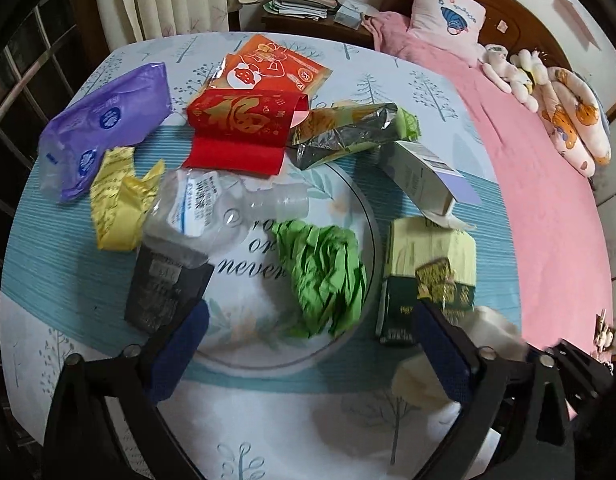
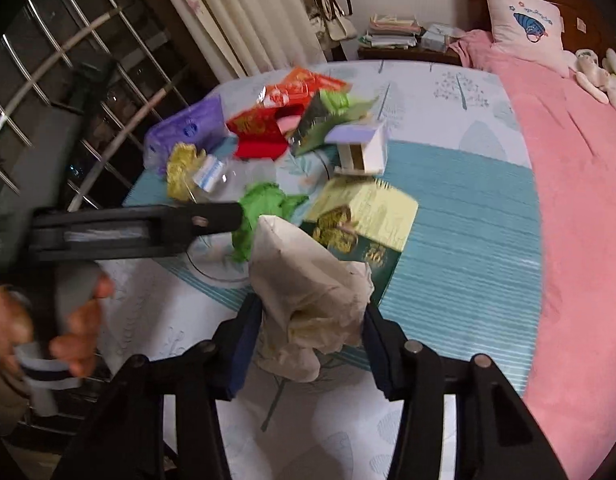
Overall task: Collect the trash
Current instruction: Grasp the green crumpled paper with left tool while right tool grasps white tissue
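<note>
Trash lies on a patterned table. In the left wrist view I see a crumpled green paper [image 1: 322,276] on a round plate [image 1: 244,344], a clear plastic bottle [image 1: 212,212], yellow wrapper [image 1: 116,196], purple pack [image 1: 104,124], red envelopes [image 1: 244,128], a foil bag [image 1: 340,136], a white box [image 1: 424,176] and a green-yellow box [image 1: 428,272]. My left gripper [image 1: 308,352] is open and empty above the plate. My right gripper [image 2: 312,336] is shut on a crumpled white tissue [image 2: 308,288], held above the table's near side. The tissue also shows in the left wrist view [image 1: 496,336].
A bed with a pink cover [image 1: 520,160] runs along the table's right side, with pillows and soft toys [image 1: 516,72]. A nightstand with stacked papers [image 1: 304,0] stands behind. A window with metal bars [image 2: 68,92] and curtains are at the left.
</note>
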Demonstrator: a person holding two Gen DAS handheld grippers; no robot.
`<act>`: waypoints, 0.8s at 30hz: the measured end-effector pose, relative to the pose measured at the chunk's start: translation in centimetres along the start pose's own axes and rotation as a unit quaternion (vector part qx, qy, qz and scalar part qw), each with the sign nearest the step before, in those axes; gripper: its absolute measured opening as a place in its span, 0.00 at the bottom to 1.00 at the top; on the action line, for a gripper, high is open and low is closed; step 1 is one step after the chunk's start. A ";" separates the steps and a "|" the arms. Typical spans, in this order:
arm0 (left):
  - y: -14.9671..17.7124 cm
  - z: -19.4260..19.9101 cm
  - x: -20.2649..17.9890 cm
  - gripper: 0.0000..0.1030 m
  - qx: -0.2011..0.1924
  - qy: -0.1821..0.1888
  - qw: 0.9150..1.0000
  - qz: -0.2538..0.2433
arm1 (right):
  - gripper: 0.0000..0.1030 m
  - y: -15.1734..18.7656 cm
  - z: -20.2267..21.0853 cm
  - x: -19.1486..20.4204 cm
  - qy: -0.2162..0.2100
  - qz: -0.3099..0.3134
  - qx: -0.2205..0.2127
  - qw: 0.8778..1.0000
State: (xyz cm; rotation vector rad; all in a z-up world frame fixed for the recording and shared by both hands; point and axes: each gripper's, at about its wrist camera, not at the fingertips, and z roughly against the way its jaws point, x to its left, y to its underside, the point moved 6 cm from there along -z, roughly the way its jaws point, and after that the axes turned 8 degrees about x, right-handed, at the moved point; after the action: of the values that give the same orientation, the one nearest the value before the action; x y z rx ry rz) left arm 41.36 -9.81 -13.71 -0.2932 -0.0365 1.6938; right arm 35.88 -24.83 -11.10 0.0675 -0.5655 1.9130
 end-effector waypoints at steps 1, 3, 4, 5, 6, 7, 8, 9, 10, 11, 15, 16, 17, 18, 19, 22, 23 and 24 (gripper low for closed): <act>-0.3 -0.4 -0.1 0.91 0.004 0.001 1.000 0.001 | 0.47 -0.2 0.3 -0.2 -0.001 -0.004 -0.004 1.000; -0.7 -1.2 -0.2 0.89 0.011 0.001 1.000 0.005 | 0.47 -0.7 0.6 -0.8 -0.005 -0.015 -0.009 1.000; -1.0 -1.6 -0.3 0.89 0.015 -0.001 1.000 0.008 | 0.47 -0.9 0.6 -1.2 -0.007 -0.022 -0.009 1.000; -1.2 -2.2 -0.4 0.89 0.021 -0.004 1.000 0.011 | 0.47 -1.0 0.6 -1.5 -0.009 -0.028 -0.008 1.000; -1.3 -2.5 -0.4 0.88 0.024 -0.006 1.000 0.012 | 0.47 -1.2 0.6 -1.9 -0.011 -0.035 -0.008 0.999; -1.5 -3.0 -0.5 0.86 0.029 -0.009 0.999 0.014 | 0.47 -1.2 0.6 -2.1 -0.014 -0.041 -0.007 0.999; -1.6 -3.3 -0.5 0.82 0.032 -0.008 0.999 0.016 | 0.47 -1.3 0.5 -2.4 -0.019 -0.049 -0.006 0.999; -1.7 -3.8 -0.6 0.78 0.037 -0.008 0.999 0.017 | 0.47 -1.3 0.4 -2.6 -0.024 -0.054 -0.004 0.998; -1.8 -4.2 -0.5 0.75 0.042 -0.009 0.999 0.019 | 0.47 -1.3 0.4 -2.8 -0.026 -0.057 -0.003 0.998; -1.9 -4.5 -0.5 0.71 0.047 -0.009 0.999 0.021 | 0.47 -1.2 0.3 -2.8 -0.028 -0.057 -0.003 0.998; -1.8 -5.9 -0.5 0.38 0.068 0.005 0.997 0.030 | 0.46 -0.9 0.3 -2.7 -0.030 -0.057 -0.001 0.998; -1.8 -5.8 -0.4 0.37 0.063 0.005 0.998 0.032 | 0.46 -0.8 0.2 -2.7 -0.031 -0.058 -0.001 0.998; -1.8 -5.7 -0.4 0.33 0.059 0.007 0.998 0.032 | 0.46 -0.8 0.2 -2.7 -0.033 -0.060 0.000 0.998; -1.7 -5.6 -0.4 0.32 0.058 0.012 0.998 0.032 | 0.46 -0.7 0.2 -2.7 -0.034 -0.061 0.000 0.998; -1.6 -5.5 -0.4 0.31 0.057 0.013 0.998 0.033 | 0.46 -0.7 0.3 -2.6 -0.034 -0.061 0.000 0.998; -0.8 -4.5 -0.2 0.30 0.047 0.016 0.998 0.031 | 0.46 -0.4 0.6 -2.2 -0.033 -0.059 -0.003 0.998; -0.5 -4.1 -0.2 0.29 0.042 0.018 0.998 0.030 | 0.46 -0.4 0.7 -2.1 -0.033 -0.059 -0.005 0.998; -0.2 -3.6 -0.1 0.29 0.038 0.019 0.999 0.028 | 0.46 -0.2 0.8 -1.9 -0.032 -0.060 -0.006 0.998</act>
State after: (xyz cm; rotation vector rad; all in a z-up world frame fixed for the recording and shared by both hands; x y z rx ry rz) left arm 42.31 -10.42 -17.15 -0.2706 0.0653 1.7407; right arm 36.69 -26.75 -10.86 0.1532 -0.6028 1.7961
